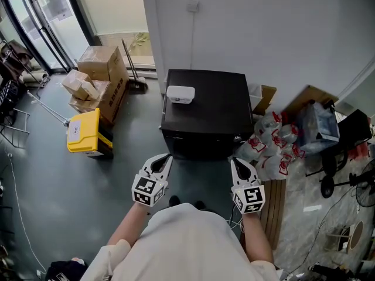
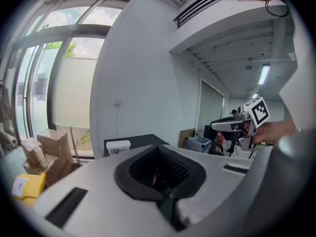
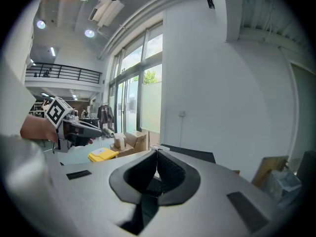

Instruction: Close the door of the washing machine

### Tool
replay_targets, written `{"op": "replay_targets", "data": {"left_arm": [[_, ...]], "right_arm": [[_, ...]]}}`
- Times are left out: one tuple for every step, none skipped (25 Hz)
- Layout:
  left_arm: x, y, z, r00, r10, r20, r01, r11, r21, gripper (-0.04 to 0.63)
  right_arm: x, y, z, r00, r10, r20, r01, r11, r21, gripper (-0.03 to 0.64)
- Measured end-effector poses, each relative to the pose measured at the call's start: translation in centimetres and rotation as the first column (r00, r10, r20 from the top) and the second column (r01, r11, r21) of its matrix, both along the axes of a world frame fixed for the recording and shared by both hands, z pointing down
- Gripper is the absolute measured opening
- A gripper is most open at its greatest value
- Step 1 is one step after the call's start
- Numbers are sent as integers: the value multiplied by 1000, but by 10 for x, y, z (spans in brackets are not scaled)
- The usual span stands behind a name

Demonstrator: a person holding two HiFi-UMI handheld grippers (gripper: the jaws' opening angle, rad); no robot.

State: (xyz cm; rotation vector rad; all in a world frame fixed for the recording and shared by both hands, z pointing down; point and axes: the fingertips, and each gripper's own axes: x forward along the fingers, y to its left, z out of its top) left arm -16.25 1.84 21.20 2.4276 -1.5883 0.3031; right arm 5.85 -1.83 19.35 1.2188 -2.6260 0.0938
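The black washing machine (image 1: 211, 107) stands against the white wall with a white box (image 1: 180, 94) on its top. Seen from so steeply above, its front shows only as a dark strip, and the door is hidden. My left gripper (image 1: 166, 158) hangs just before the machine's front left corner, jaws together and empty. My right gripper (image 1: 234, 161) hovers at the front right corner, also shut with nothing held. The left gripper view shows the closed pads (image 2: 170, 164), the machine top (image 2: 133, 141) and the right gripper (image 2: 217, 125). The right gripper view shows the left gripper (image 3: 101, 130).
Cardboard boxes (image 1: 99, 75) and a yellow crate (image 1: 84, 132) sit to the left, with a broom (image 1: 133, 69) leaning by the wall. Red-and-white bags (image 1: 272, 142), a wooden pallet (image 1: 273, 206) and a black stand (image 1: 340, 168) crowd the right side. Glass doors are at far left.
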Motion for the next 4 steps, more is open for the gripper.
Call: {"op": "replay_targets", "data": {"left_arm": [[1,0,1,1000,0,0,0,1000,-1,8],[1,0,2,1000,0,0,0,1000,-3,8],[1,1,2,1000,1,1,-1,1000,-4,8],[2,1,2,1000,1,2,-1,1000,-6,8]], "right_arm": [[0,0,0,1000,-1,0,1,1000,0,31],[0,1,0,1000,-1,1,1,1000,0,31],[0,1,0,1000,-2,2,2,1000,1,31],[0,1,-1,1000,-2,4,2,1000,1,31]]}}
